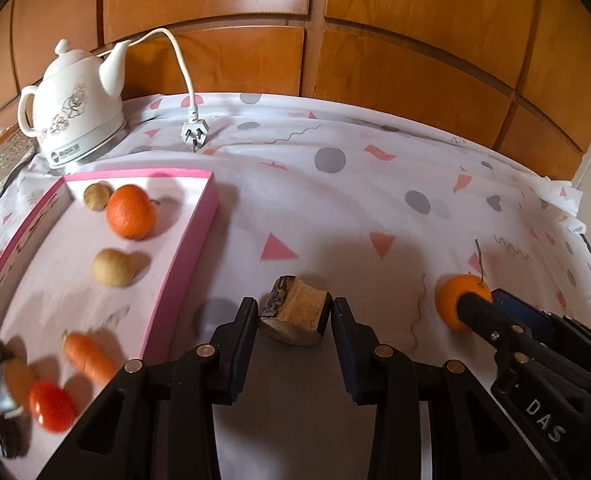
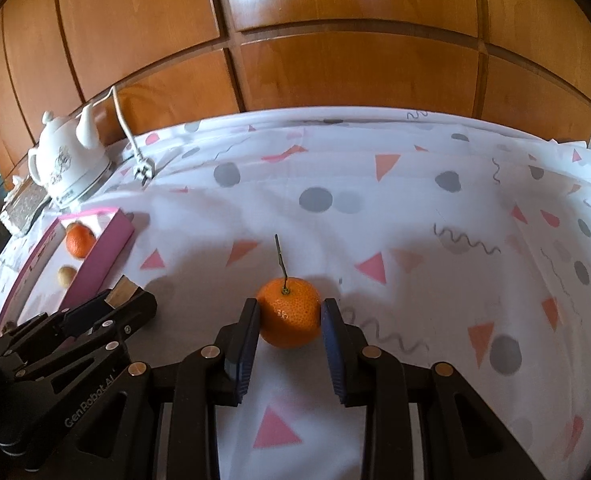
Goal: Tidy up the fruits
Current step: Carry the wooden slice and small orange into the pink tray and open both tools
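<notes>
My left tool (image 1: 294, 312) grips the wood chunk (image 1: 295, 310), my right tool (image 2: 290, 316) the mandarin (image 2: 289, 312) — pink tray (image 1: 199, 236) lies left, nearer my left.

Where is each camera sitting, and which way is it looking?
Left wrist: rides the left tool, looking forward and down at a wood chunk between its fingers; pink tray left, right tool at right.
Right wrist: rides the right tool, looking at the tangerine it grips; left tool at left.
Shared: kettle, tray, tangerine, wood chunk, patterned tablecloth.
</notes>
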